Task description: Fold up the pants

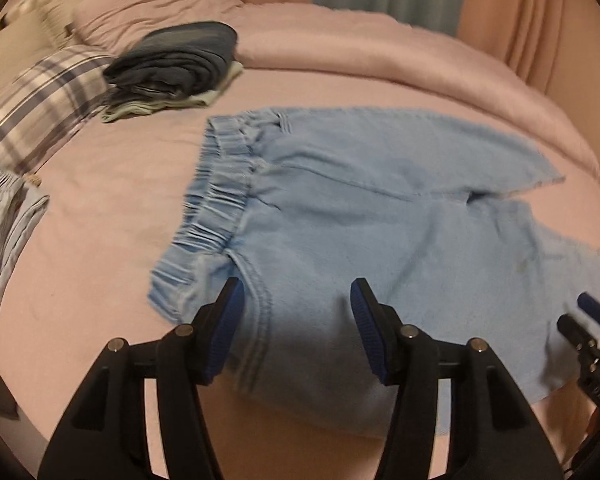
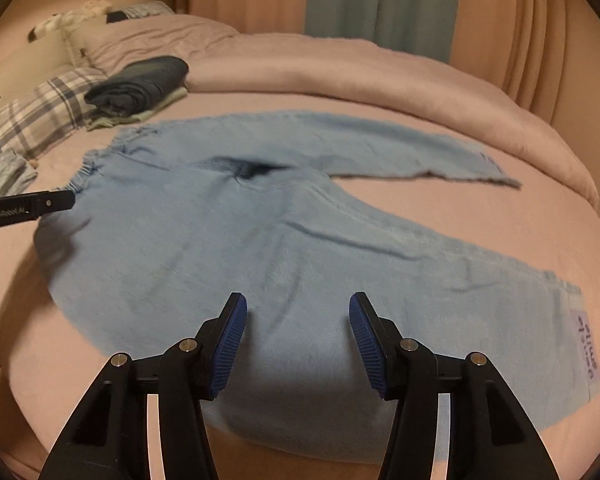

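Light blue pants (image 1: 360, 216) lie spread flat on the pink bed sheet (image 1: 100, 208), with the elastic waistband (image 1: 216, 200) to the left and both legs running right. My left gripper (image 1: 297, 300) hovers open over the near hip, by the side seam, with nothing pressed between its blue pads. In the right wrist view the pants (image 2: 260, 232) show their two legs splayed apart. My right gripper (image 2: 298, 312) is open above the near leg. A lilac label (image 2: 586, 344) marks that leg's hem. One finger of my left gripper (image 2: 60, 199) reaches in near the waistband.
A stack of folded dark clothes (image 1: 176, 64) sits at the back left of the bed, beside a plaid pillow (image 1: 40, 108). A rumpled pink duvet (image 1: 380, 56) lines the far side. A striped garment (image 1: 4, 216) lies at the left edge. Curtains (image 2: 380, 0) hang behind.
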Tool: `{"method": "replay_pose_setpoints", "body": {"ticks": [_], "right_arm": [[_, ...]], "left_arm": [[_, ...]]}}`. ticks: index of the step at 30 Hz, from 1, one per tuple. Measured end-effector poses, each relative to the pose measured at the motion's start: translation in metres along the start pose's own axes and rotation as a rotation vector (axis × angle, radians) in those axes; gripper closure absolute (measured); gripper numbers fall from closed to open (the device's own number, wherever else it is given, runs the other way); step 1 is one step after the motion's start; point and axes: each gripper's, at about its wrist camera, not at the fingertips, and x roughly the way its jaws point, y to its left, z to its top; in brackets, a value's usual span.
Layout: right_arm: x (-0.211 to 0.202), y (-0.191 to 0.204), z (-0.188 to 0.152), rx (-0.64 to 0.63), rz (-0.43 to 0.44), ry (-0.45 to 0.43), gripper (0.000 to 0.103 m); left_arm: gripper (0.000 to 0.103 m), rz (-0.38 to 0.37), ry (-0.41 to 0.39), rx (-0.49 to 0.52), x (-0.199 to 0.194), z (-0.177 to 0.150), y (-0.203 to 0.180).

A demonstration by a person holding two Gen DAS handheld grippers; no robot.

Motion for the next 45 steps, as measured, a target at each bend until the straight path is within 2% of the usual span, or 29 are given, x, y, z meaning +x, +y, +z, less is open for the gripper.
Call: {"method": "replay_pose_setpoints", "body": {"ticks": [3,6,9,14,17,20,22,24,27,29,31,35,38,40,42,45], "right_arm": [[0.003,-0.008,-0.007,0.015,-0.004,0.035,0.048],[0.009,-0.014,-0.014,0.029,-0.007,0.064,0.048],[0.008,-0.013,-0.018,0.032,-0.012,0.066,0.048],[0.008,-0.014,-0.024,0.027,-0.018,0.079,0.048],[0.003,-0.018,-0.025,0.042,-0.018,0.102,0.047],[-0.010,-0.016,-0.018,0.065,0.011,0.072,0.047],[-0.016,-0.007,-0.012,0.036,0.035,0.030,0.047],[-0.015,0.008,-0.008,0.004,0.080,0.008,0.047],[-0.001,0.037,-0.015,-0.066,0.126,0.043,0.047],[0.010,0.053,-0.029,-0.116,0.097,0.070,0.047],[0.005,0.059,-0.036,-0.140,0.066,0.025,0.047],[0.006,0.043,-0.024,-0.097,0.165,0.095,0.047],[-0.001,0.035,-0.015,-0.117,0.229,0.119,0.045],[-0.004,0.032,-0.004,-0.153,0.260,0.107,0.040],[0.001,0.030,0.012,-0.181,0.277,0.095,0.040],[0.017,0.025,0.051,-0.203,0.308,0.058,0.040]], "left_arm": [[0.048,0.050,0.026,0.048,0.014,-0.004,-0.001],[0.050,0.065,0.036,0.071,0.022,-0.008,0.005],[0.050,0.068,0.037,0.090,0.022,-0.010,0.004],[0.053,0.042,0.043,0.065,0.019,-0.012,0.010],[0.055,0.057,0.045,0.086,0.010,-0.014,0.004],[0.049,0.045,0.015,0.137,-0.003,-0.018,-0.007],[0.045,0.034,0.001,0.174,-0.008,-0.023,-0.016],[0.040,0.049,-0.027,0.252,-0.011,-0.034,-0.032],[0.039,0.056,-0.028,0.334,-0.010,-0.053,-0.043],[0.038,0.031,-0.055,0.348,-0.014,-0.067,-0.040],[0.038,-0.008,-0.057,0.339,-0.016,-0.067,-0.033],[0.038,-0.104,-0.010,0.290,-0.024,-0.054,-0.021],[0.032,-0.174,-0.034,0.253,-0.040,-0.035,-0.008],[0.025,-0.161,-0.073,0.258,-0.044,-0.023,-0.002],[0.025,-0.146,-0.112,0.258,-0.043,0.002,0.005],[0.025,-0.181,-0.120,0.241,-0.030,0.043,0.017]]}}
